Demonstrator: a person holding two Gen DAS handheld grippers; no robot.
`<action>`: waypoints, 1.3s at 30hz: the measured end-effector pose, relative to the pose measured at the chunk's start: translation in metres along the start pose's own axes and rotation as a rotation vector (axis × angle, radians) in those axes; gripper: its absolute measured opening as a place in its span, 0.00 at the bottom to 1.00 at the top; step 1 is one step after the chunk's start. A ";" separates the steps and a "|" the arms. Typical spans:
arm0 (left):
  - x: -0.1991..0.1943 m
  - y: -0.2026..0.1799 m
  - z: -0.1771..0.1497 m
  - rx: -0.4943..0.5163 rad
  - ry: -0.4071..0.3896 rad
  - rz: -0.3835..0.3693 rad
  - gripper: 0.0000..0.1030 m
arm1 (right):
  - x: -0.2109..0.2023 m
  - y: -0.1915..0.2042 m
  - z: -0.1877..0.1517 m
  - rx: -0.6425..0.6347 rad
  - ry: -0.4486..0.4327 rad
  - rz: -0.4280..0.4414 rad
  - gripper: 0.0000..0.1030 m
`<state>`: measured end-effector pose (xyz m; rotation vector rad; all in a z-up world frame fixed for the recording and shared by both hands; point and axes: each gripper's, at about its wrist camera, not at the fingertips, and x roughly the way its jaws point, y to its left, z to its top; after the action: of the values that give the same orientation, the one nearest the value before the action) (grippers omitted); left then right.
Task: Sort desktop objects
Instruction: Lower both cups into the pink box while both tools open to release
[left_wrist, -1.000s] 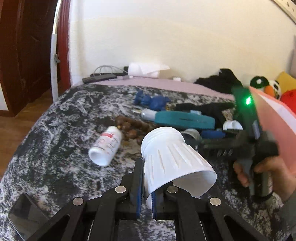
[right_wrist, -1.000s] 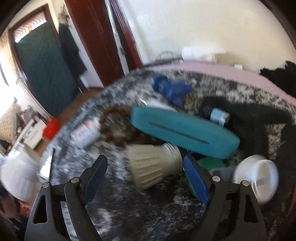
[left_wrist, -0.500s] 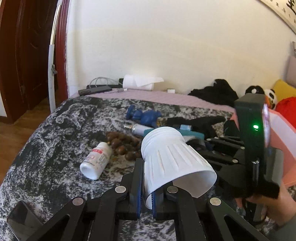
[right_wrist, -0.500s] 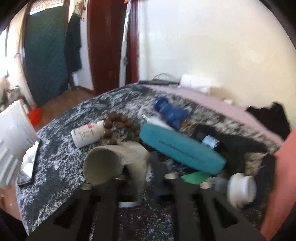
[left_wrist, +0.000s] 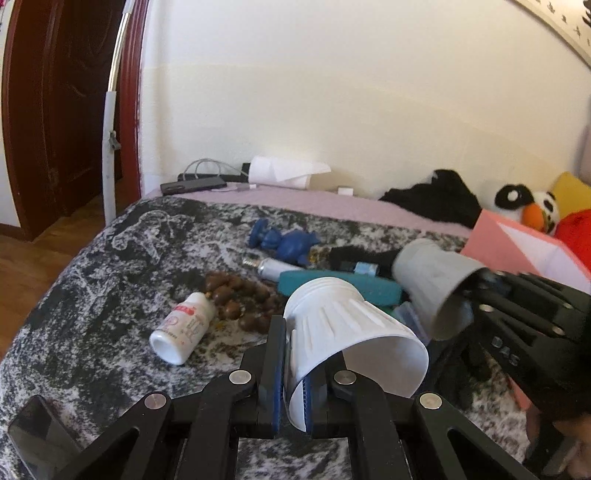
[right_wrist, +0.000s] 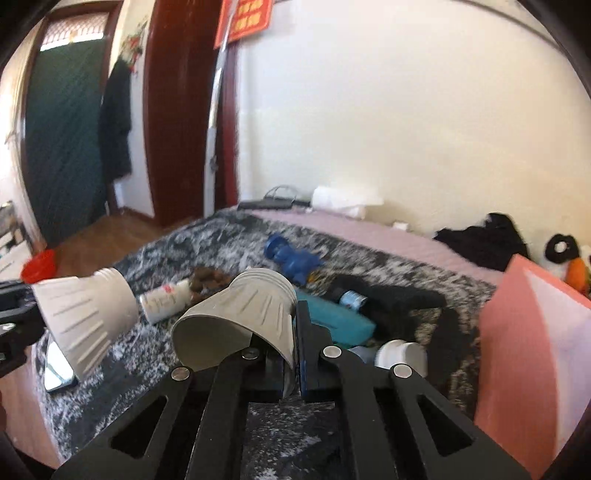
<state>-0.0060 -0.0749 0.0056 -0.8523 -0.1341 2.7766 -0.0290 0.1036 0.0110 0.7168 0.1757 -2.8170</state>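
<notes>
White ribbed plastic sits pinched by its rim in your left gripper (left_wrist: 293, 384): the white cup (left_wrist: 343, 332) is clamped and held clear of the speckled blanket (left_wrist: 92, 295). Your right gripper (right_wrist: 291, 363) is closed on the wall of the grey cup (right_wrist: 243, 310), also aloft. Judging by the pair, you are mid-carry; next likely calls for nesting them or reaching the pink box (right_wrist: 532, 354). Bottle (left_wrist: 183, 328), beads and teal case lie below.

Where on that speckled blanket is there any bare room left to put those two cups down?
The blanket lies bare left of the white bottle, toward the near edge and the phone. The far strip beyond the blue toy is open too. The middle, around the brown beads and teal case, is crowded.
</notes>
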 end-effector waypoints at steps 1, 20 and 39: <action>0.000 -0.003 0.002 -0.003 -0.003 -0.002 0.04 | -0.008 -0.001 0.001 -0.003 -0.018 -0.026 0.04; 0.021 -0.218 0.014 0.163 -0.029 -0.297 0.04 | -0.152 -0.131 -0.015 0.255 -0.213 -0.482 0.05; 0.063 -0.336 -0.012 0.182 -0.035 -0.355 1.00 | -0.213 -0.286 -0.094 0.516 -0.169 -0.549 1.00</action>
<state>0.0162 0.2664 0.0135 -0.6619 -0.0325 2.4285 0.1240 0.4371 0.0491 0.5819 -0.4744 -3.4798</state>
